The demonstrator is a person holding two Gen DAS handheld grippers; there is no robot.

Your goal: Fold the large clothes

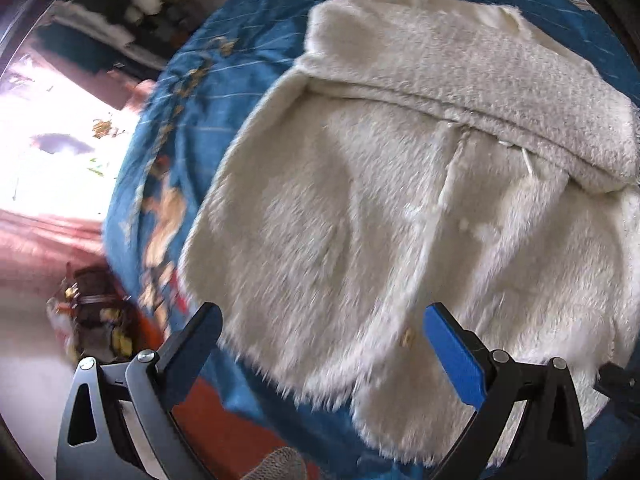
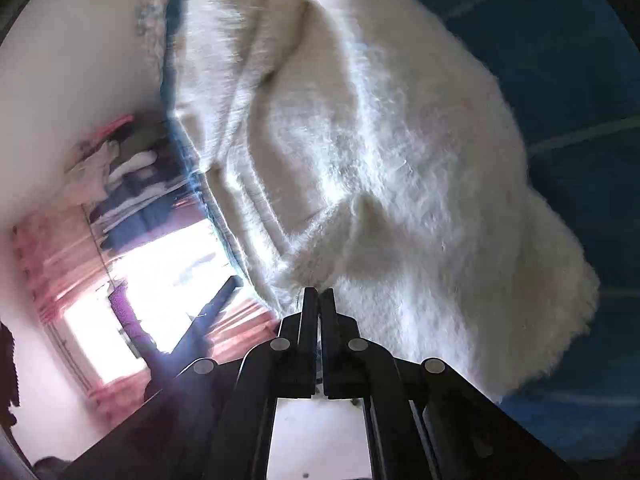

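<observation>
Blue bedcover (image 1: 248,60) fills the room's bed, w/ a bright window off to the side. On it lies the coat (image 1: 400,208), white and fuzzy, spread mostly flat, 1 part already folded over at the far side. Left gripper (image 1: 320,332) hangs just above the near hem, jaws wide apart, empty. Right gripper (image 2: 319,294) has its jaws pinched tight on a bit of coat edge. Fur is slippy and thick, so the pinch could slide off when pulled, and the fold would flop back. Left could grab only fluff, not cloth

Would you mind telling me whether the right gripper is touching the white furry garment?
Touching. In the right wrist view, the right gripper has its jaws shut on a pinched edge of the white furry garment.
</observation>
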